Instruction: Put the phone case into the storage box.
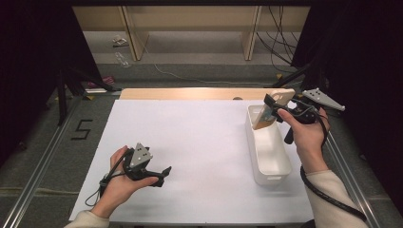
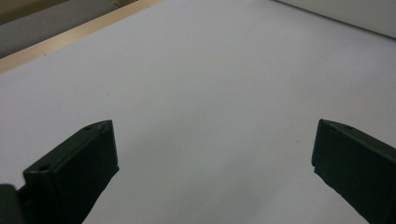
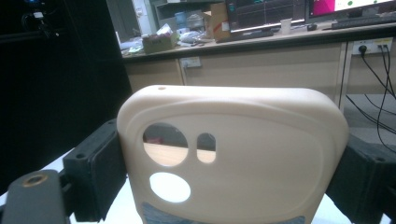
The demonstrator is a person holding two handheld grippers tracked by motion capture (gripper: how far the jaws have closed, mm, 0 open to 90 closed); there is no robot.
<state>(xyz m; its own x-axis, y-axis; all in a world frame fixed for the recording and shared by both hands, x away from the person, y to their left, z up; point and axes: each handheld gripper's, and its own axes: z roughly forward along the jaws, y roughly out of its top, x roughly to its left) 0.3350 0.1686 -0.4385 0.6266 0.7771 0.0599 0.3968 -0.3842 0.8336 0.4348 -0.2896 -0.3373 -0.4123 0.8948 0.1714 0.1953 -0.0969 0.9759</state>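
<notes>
Right tongs [image 1: 270, 108] are gripping a beige soft-plastic phone case [image 1: 273, 110] by its two long edges, one black jaw pressing on each side. In the right gripper view the phone case [image 3: 261, 154] is standing upright between the jaws, its rounded top edge uppermost, with a large round camera hole, a small oblong slot beside it and a second round hole below.

In the high view the case is hanging tilted over the far end of a white rectangular plastic bin [image 1: 285, 164], its lower end dipping toward the bin's opening; whether it is touching the bin's wall cannot be told. The bin is lying lengthwise at the right side of the white-topped counter [image 1: 190, 142]. The right hand [image 1: 306, 130] is holding its tool above the bin's far right corner.

Left tongs [image 1: 164, 172] are sitting released, jaws spread wide with nothing between them. They are resting low at the near left of the counter, well apart from the bin, in the left hand [image 1: 122, 183]. In the left gripper view the left tongs [image 2: 215, 154] are looking across bare white surface toward the counter's wooden far edge.
</notes>
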